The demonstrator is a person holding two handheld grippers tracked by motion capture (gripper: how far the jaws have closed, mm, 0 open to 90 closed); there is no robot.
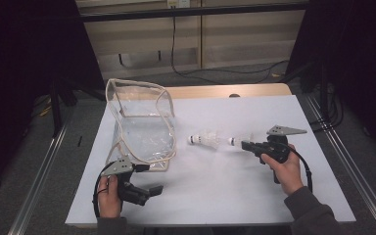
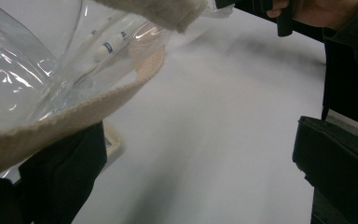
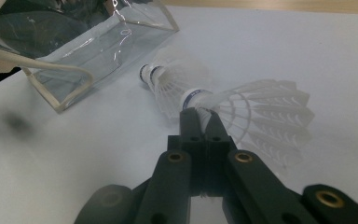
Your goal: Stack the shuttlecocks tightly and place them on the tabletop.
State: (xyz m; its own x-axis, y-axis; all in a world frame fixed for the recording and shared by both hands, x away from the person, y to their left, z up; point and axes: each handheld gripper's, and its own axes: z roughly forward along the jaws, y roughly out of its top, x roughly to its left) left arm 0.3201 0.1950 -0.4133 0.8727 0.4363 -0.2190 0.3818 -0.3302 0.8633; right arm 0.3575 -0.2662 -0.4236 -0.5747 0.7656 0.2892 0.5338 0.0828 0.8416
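A clear plastic bag (image 1: 139, 122) with cream trim stands open on the white table top at the left (image 3: 98, 51). My right gripper (image 1: 245, 144) is shut on a white shuttlecock (image 1: 235, 141), gripping it just behind the blue-banded cork (image 3: 196, 96) where its feather skirt (image 3: 265, 116) begins. A second shuttlecock (image 1: 203, 138) lies just beyond it, cork toward the bag (image 3: 145, 72). My left gripper (image 1: 149, 178) is open at the bag's near corner. The bag's cream trim (image 2: 74, 116) lies over one jaw, and the other jaw stands well apart.
The white sheet (image 1: 215, 196) covers the table, whose wooden far edge (image 1: 230, 90) shows behind. Metal rails (image 1: 342, 161) run along both sides. Cables (image 1: 196, 73) lie on the floor beyond the table. The person's right hand (image 2: 326, 11) is at the top of the left gripper view.
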